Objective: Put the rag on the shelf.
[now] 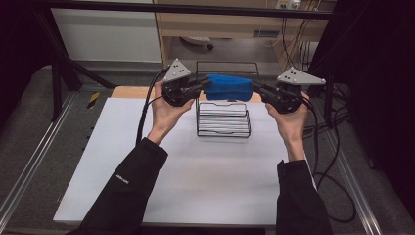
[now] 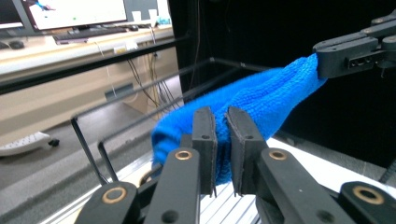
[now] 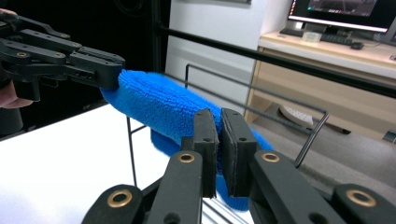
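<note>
Blue towel (image 1: 228, 87), folded, gripped at 9 o'clock by left gripper (image 1: 201, 84) and 3 o'clock by right gripper (image 1: 256, 89), jaws clamped: to be kept taut and level, centred over wire rack (image 1: 223, 122).

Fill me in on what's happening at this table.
A person holds a blue cloth stretched between two tools. The left tool is shut on one end and the right tool on the other. The cloth hangs in the air just above a black wire rack that stands on the white table. It has not been set down in the rack yet.
</note>
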